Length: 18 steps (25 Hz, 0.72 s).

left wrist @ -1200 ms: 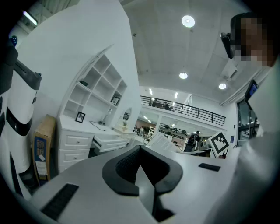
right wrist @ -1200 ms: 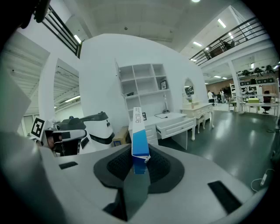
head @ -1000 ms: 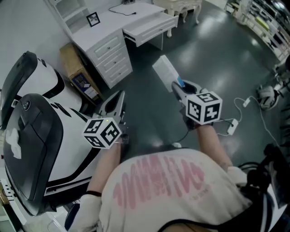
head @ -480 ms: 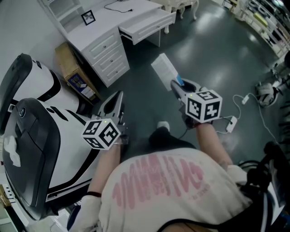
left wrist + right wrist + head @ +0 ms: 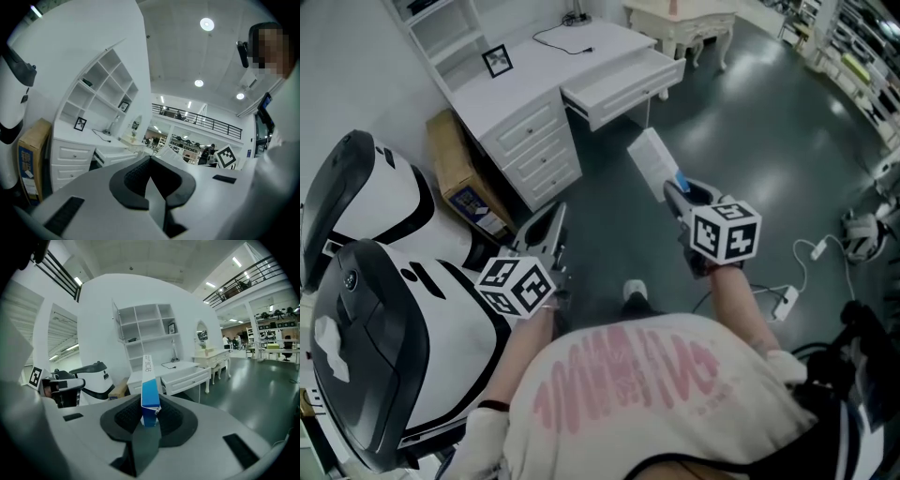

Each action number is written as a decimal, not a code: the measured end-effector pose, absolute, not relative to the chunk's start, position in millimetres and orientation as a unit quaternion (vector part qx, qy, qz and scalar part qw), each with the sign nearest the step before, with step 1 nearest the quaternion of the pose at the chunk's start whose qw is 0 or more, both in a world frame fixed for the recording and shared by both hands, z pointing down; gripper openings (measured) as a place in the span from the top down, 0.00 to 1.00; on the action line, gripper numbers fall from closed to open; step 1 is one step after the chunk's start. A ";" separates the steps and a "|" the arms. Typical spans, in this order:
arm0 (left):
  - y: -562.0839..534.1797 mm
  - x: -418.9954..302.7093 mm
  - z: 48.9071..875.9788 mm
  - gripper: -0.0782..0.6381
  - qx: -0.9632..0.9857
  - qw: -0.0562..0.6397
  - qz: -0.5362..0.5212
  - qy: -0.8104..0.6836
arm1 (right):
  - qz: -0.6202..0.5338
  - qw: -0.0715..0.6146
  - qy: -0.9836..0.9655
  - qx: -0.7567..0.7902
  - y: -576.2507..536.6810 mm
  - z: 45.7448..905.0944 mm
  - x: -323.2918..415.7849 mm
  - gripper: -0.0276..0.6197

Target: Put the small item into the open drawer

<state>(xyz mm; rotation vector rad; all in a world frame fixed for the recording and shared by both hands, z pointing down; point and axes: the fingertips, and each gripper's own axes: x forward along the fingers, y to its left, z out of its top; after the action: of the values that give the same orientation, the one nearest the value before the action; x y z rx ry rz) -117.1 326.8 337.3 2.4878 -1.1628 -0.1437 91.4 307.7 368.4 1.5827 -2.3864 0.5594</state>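
Note:
My right gripper point(image 5: 677, 194) is shut on a flat white box with a blue end point(image 5: 652, 162), held up over the dark floor. In the right gripper view the box point(image 5: 149, 383) stands on edge between the pads, pointing toward the white desk. The desk's drawer point(image 5: 623, 87) is pulled open, some way ahead of the box, and also shows in the right gripper view as the drawer point(image 5: 186, 378). My left gripper point(image 5: 547, 228) hangs lower left, jaws together with nothing in them; its own view shows the gripper point(image 5: 149, 163) shut.
Large white-and-black machines point(image 5: 380, 291) crowd the left side. A cardboard box point(image 5: 457, 172) leans beside the desk's drawer stack point(image 5: 534, 141). A picture frame point(image 5: 497, 60) and cable lie on the desktop. A power strip with cords point(image 5: 786, 302) lies on the floor to the right.
The desk and open drawer have slid lower and rightward in the head view as the person steps. A shoe has appeared below the grippers. The right gripper's hold on the box is unchanged.

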 end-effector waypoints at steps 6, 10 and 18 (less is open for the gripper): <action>245.5 -104.2 322.4 0.85 0.878 0.189 -0.063 -0.434 | 0.172 0.108 -0.824 0.529 216.8 349.2 112.1 0.81; 195.0 -92.0 311.2 0.85 0.873 0.179 -0.073 -0.447 | 0.156 0.105 -0.833 0.520 166.6 333.5 126.2 0.81; 133.9 -72.3 301.8 0.85 0.865 0.175 -0.093 -0.462 | 0.133 0.087 -0.844 0.512 102.9 311.6 151.7 0.81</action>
<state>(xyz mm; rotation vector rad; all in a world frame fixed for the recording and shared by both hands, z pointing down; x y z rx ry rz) -72.3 133.9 301.8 2.4495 -1.3080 -0.2644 151.7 102.9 311.6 1.5252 -2.5154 0.3958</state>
